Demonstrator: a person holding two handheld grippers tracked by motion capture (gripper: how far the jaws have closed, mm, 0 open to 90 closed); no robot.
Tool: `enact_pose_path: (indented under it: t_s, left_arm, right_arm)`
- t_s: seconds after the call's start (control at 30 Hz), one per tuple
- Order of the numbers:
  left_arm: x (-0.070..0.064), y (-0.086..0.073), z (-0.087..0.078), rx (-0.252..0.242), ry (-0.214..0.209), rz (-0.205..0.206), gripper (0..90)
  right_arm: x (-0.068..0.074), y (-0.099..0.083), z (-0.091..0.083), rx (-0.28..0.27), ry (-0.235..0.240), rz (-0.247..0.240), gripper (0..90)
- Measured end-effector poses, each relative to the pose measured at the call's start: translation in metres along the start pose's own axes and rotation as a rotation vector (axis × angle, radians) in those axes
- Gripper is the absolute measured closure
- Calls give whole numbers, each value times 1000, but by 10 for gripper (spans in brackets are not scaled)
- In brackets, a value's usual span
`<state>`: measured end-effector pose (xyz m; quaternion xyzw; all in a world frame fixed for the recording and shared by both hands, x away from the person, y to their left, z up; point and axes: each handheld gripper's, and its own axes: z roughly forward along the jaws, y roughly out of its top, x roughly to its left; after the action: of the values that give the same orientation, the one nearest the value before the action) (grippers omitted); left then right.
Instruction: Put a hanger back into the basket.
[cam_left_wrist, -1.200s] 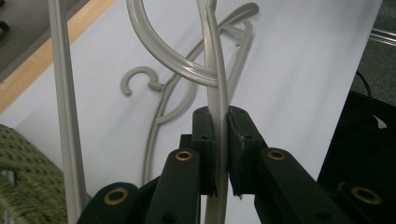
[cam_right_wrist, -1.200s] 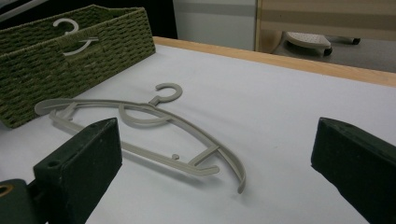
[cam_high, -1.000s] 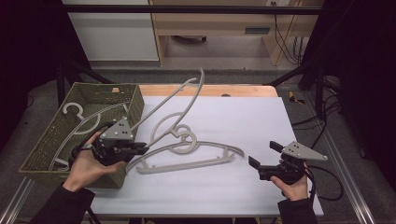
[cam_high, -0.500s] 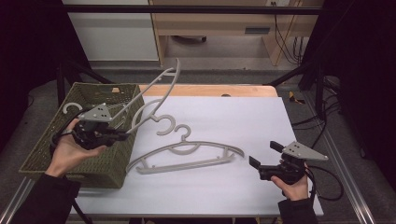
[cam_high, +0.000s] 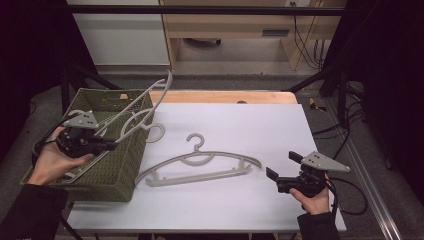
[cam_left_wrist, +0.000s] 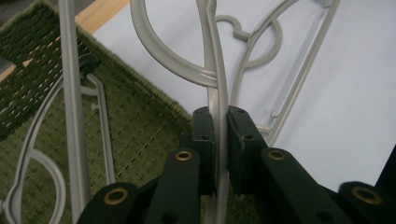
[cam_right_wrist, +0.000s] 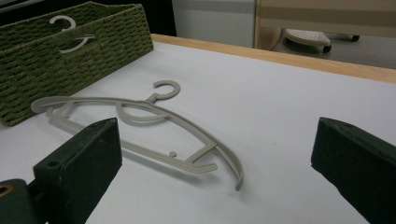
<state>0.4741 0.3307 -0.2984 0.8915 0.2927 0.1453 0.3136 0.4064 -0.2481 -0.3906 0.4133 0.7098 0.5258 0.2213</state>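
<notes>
Over the green woven basket (cam_high: 122, 172) the left gripper (cam_high: 107, 145) pinches a grey hanger (cam_high: 145, 102), apparently tilted, while the right gripper (cam_high: 272, 175) rests spread well right of it

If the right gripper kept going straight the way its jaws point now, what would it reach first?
Most likely the grey hanger lying flat on the white table. The right gripper, jaws open, aims left toward it; the green basket lies farther along. Depth is hard to judge.
</notes>
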Motion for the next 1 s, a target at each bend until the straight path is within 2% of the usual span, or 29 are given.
enact_pose_path:
  t_s: [0.27,0.53,0.77,1.0]
  left_arm:
    - [17,-26,-7,7,16,-49,822]
    - [36,-51,-13,16,12,-102,821]
    - [42,-65,-7,44,4,-125,821]
    - [43,-71,-6,59,-6,-122,821]
  right_arm:
    - [-1,-1,1,7,-2,-4,20]
    - [0,-1,2,8,-5,1,20]
    - [-1,-2,3,12,-5,0,20]
    - [-1,-2,3,12,-3,0,20]
